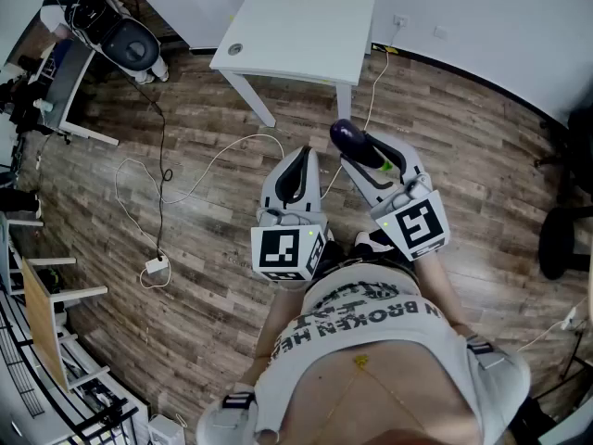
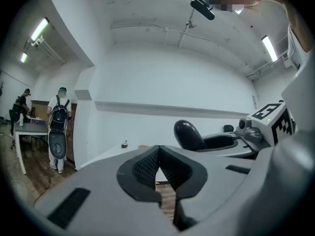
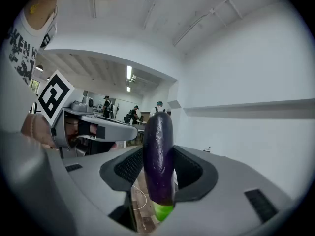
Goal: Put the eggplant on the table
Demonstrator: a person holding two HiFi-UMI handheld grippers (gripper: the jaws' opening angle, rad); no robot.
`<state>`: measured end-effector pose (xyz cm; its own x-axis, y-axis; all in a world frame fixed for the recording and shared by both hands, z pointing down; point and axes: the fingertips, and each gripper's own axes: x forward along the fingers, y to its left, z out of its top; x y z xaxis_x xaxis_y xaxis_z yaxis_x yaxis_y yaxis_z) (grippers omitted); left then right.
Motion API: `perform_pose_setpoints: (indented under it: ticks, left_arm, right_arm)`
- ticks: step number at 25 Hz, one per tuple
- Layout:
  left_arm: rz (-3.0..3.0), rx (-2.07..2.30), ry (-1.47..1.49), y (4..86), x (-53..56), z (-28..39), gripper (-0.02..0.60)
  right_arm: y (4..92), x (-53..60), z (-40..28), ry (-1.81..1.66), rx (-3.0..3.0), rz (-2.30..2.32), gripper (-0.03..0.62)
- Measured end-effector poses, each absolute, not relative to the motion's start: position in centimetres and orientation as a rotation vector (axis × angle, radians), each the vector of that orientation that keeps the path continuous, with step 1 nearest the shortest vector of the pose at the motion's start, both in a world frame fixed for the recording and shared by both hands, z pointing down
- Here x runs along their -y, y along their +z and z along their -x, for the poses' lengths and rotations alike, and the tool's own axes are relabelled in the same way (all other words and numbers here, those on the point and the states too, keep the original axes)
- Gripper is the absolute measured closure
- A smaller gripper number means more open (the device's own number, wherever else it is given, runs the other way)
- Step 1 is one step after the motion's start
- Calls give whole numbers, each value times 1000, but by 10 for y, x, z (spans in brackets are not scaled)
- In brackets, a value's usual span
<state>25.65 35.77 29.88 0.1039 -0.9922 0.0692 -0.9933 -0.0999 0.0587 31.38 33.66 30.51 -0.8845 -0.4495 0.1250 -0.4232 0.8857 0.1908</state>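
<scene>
Landmark: white table (image 1: 296,26), top centre of the head view, on a wood-plank floor (image 1: 463,137).
Eggplant, place: the eggplant (image 1: 355,143) is in the air above the floor, just short of the table's near edge and close to its right front leg. It is not on the table.
Eggplant, long axis: it runs roughly along the right gripper's jaws. The rounded dark purple end sticks out past the jaw tips toward the table. The green stem end lies back between the jaws, away from the table.
Eggplant, in the right gripper view: the eggplant (image 3: 158,156) stands nearly upright in the picture, purple end up and green end down.
Right gripper: the right gripper (image 1: 369,160) pinches the eggplant, a ribbed pad against each side of its purple body.
Left gripper: the left gripper (image 1: 298,165) has its jaws pressed together at the tips with nothing between them. It is just beside the right gripper and a little farther from the table.
Table, in the left gripper view: the table's top (image 2: 101,156) shows beyond the closed jaws.
</scene>
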Motion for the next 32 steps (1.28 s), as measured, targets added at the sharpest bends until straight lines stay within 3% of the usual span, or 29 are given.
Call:
perform_pose_setpoints:
  ticks: [20,32]
  left_arm:
    - [-2176,2073,27,322,-365,-298,583]
    - [-2195,2027,23,330,-317,-259,583]
  right_arm:
    - [315,-325,-357,-174,2937,-622,404]
    - [318,-279,-320,-143,2931,-666,404]
